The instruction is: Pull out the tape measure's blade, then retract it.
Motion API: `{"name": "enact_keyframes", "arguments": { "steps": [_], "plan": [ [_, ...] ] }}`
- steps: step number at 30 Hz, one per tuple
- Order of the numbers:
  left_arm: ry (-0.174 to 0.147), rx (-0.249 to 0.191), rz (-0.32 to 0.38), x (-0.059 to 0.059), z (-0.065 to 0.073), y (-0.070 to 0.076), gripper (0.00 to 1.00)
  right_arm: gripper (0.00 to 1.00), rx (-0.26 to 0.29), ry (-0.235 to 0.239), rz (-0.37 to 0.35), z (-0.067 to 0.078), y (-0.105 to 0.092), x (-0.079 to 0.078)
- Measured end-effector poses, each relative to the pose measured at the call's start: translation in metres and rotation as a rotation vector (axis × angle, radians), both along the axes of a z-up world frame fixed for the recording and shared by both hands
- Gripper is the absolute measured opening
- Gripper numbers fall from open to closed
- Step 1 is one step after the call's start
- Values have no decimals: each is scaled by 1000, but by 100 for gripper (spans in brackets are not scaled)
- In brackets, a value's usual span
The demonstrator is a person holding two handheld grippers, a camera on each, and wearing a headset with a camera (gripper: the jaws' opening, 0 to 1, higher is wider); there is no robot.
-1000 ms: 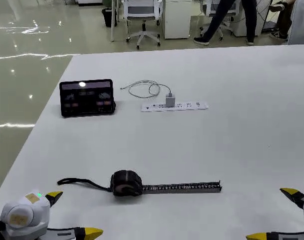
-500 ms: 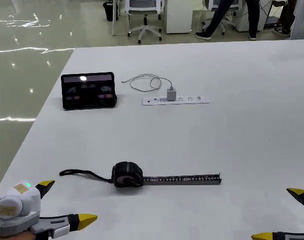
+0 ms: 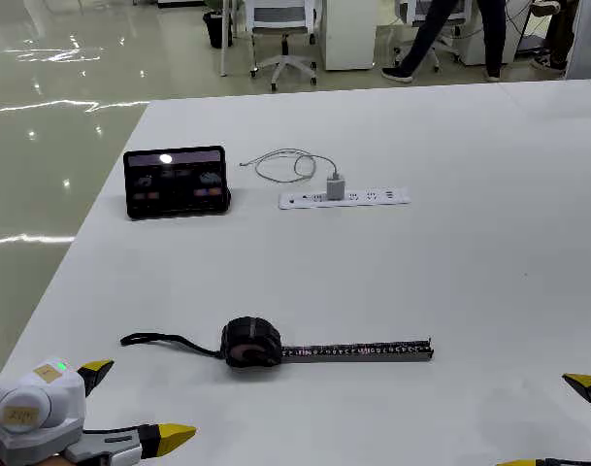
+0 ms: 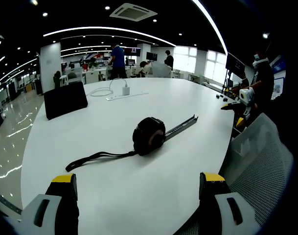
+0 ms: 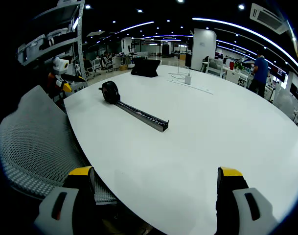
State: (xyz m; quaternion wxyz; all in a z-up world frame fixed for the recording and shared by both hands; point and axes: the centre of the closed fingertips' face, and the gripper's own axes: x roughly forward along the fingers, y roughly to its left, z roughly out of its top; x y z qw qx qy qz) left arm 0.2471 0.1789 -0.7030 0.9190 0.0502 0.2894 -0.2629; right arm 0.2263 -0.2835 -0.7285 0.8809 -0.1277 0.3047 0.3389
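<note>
Left claw (image 4: 139,177) wide open, empty, right claw (image 5: 156,171) likewise, tape measure (image 3: 251,342) untouched

Was a big open office, lit by long ceiling strips (image 4: 114,30) and small round spotlights (image 4: 107,8), with bright windows (image 4: 188,56) far off. Had a glossy pale floor (image 3: 52,116) left of the wide white table (image 3: 489,252), mirroring the lights. Showed white swivel chairs (image 3: 280,24) and cabinets (image 3: 348,34) beyond the far edge.
</note>
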Motion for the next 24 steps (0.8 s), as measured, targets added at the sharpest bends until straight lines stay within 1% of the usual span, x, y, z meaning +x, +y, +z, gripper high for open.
{"name": "enact_keyframes", "arguments": {
  "steps": [2,3,4,5,6,7,8,9,11,12,13,14,17,18,20,22,24],
  "plan": [
    [8,-4,-1,-1,0,-1,100,100,-2,4,1,-1,0,-1],
    [6,-2,3,0,0,-1,100,100,-4,3,-2,0,-1,-1],
    [-4,6,-1,1,1,-1,100,100,-6,3,-3,0,-1,-1],
    [-27,18,-11,3,4,-2,100,100,-4,4,-5,1,-2,-1],
    [-32,25,-11,4,5,-3,100,100,-1,4,-8,1,-2,-1],
    [-31,25,-11,4,5,-3,100,100,-1,4,-9,2,-2,0],
    [-14,11,-5,5,5,-4,100,100,0,3,-7,4,-1,0],
    [-12,4,0,6,6,-4,100,100,0,1,0,4,1,0],
    [-24,-3,3,8,8,-6,100,100,-8,3,14,5,3,0],
    [-21,-3,10,9,8,-6,100,100,-10,1,17,5,3,0],
    [-3,-5,22,10,7,-7,100,100,-10,-2,18,6,2,2],
    [7,-4,23,11,6,-7,100,100,-8,-3,19,8,3,2],
    [1,2,12,14,9,-14,100,100,-4,-8,27,12,7,6],
    [-1,2,7,17,10,-17,100,100,-8,-5,37,13,8,7],
    [7,14,0,20,8,-21,100,100,-14,-8,52,14,10,10],
    [-1,24,-8,22,8,-26,100,100,-17,-8,63,16,12,13],
    [-4,16,-13,25,8,-32,100,100,-24,-16,78,19,15,16]
  ]
}}
